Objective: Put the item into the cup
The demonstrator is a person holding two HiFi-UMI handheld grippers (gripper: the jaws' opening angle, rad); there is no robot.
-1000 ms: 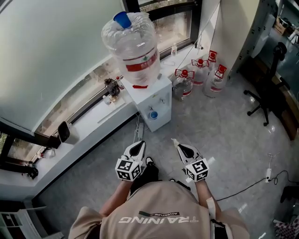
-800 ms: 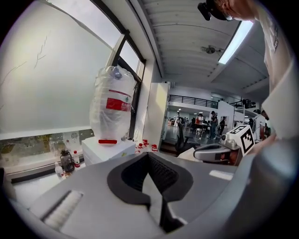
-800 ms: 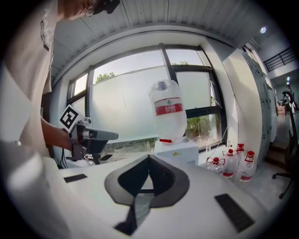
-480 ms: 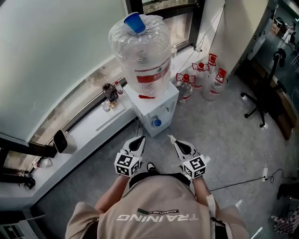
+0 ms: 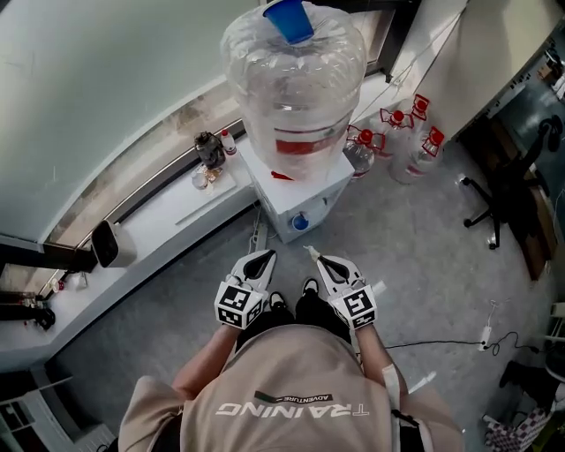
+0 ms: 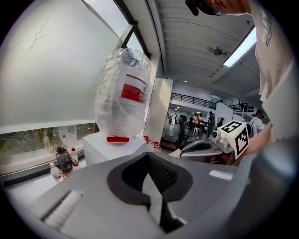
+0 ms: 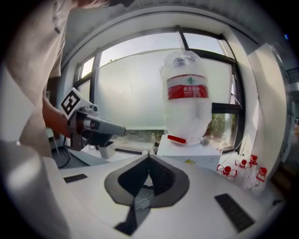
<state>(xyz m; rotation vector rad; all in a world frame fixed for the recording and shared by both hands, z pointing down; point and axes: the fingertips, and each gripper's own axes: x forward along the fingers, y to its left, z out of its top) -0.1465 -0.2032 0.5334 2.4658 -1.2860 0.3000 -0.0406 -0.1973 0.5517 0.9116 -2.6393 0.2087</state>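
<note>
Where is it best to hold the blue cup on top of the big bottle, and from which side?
Grip the blue cup across its round side wall, coming in level from the near side. It stands high on the bottle, and the window is behind it.

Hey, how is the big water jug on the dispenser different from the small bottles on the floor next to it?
Size: the big jug is far larger than the small bottles.
Place: the big jug sits on the white dispenser; the small bottles stand on the floor beside it.
Top: the big jug carries a blue piece; the small bottles have red caps and handles.
Both are clear plastic.
</note>
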